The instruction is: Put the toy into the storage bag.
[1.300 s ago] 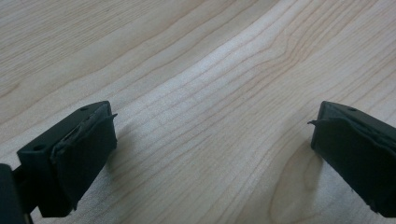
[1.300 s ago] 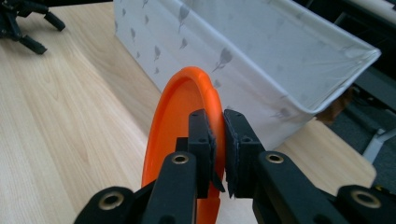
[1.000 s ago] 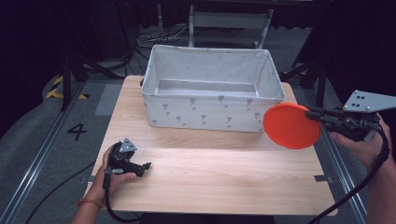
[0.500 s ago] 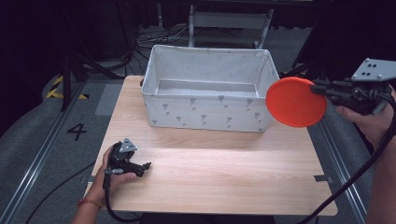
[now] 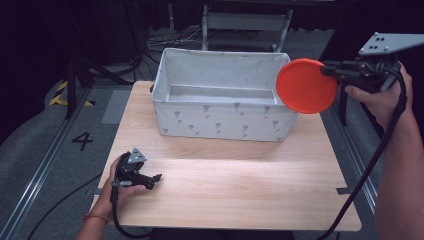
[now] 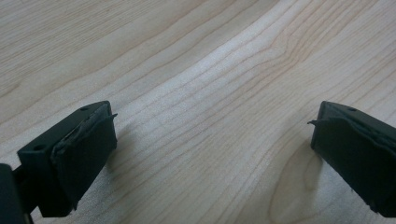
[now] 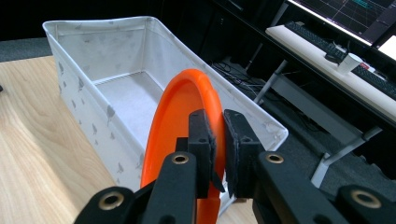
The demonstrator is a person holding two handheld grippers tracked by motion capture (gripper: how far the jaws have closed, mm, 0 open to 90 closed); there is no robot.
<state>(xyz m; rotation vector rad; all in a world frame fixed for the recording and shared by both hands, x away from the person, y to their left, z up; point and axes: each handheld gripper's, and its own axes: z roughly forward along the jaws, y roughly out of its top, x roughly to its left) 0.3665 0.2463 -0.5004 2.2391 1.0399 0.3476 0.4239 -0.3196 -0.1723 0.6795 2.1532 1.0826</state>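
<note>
An orange plate (image 5: 306, 86) hangs on edge in the air at the right end of the white fabric bin (image 5: 220, 117). My right gripper (image 5: 329, 70) is shut on the plate's rim, held up at the right by a hand. In the right gripper view the plate (image 7: 173, 121) stands upright between the two black jaws of that gripper (image 7: 217, 140), just above the bin's near corner (image 7: 261, 123). My left gripper (image 5: 152, 179) rests low on the wooden table (image 5: 235, 190) at the front left, open. Its pads (image 6: 86, 149) stand wide apart over bare wood.
The bin's floor (image 7: 126, 100) is bare. A metal frame (image 5: 245, 22) and cables lie on the floor behind the table. A desk with a keyboard (image 7: 327, 46) and monitor stands beyond the bin in the right gripper view. Rails run along the floor at both sides.
My right gripper has carried the orange plate up and back, from beside the bin's front right corner to level with its rim. The left gripper has stayed put.
</note>
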